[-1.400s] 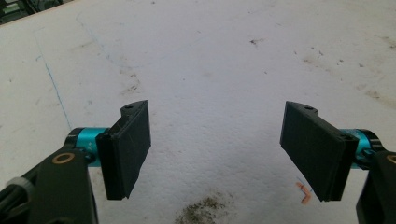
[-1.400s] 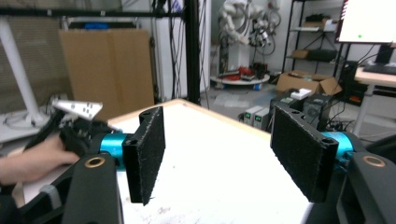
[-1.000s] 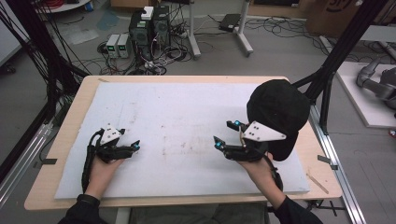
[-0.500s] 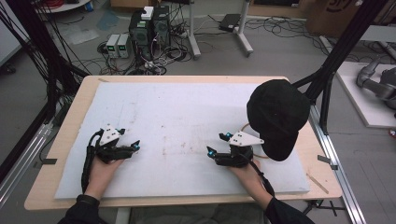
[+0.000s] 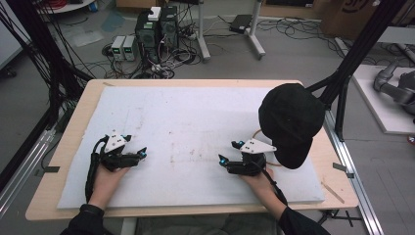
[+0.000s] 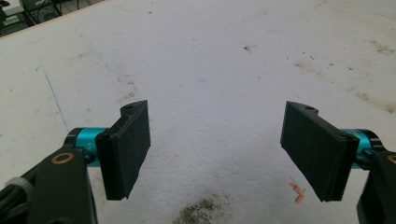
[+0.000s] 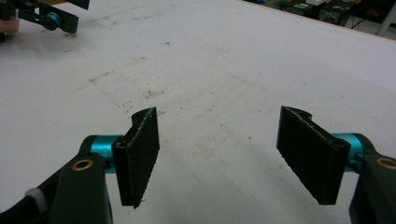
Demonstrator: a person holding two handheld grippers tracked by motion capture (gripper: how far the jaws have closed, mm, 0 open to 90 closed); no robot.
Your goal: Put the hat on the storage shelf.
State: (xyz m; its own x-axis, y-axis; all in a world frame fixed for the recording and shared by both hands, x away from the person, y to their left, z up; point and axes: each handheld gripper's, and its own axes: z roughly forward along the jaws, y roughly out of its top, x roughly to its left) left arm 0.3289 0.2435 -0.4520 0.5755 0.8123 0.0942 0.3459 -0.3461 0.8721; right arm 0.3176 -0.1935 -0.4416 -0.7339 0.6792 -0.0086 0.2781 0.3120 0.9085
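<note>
White padding (image 5: 195, 127) covers the table. Both pairs of jaws gape wide, holding nothing. Right gripper (image 5: 231, 157) has dropped from beside the black cap (image 5: 289, 117) to the pad; left gripper (image 5: 138, 152) rests unmoved. Cap sits far right, released.

- The round cloth cap (image 5: 291, 122) is all black.
- Left of the cap lies a flat foam mat (image 5: 195, 127), white with small brown and grey spots.
- Under the mat, the wooden table (image 5: 73, 117) is light tan.
- Both grippers have black jaws and shiny blue parts.
</note>
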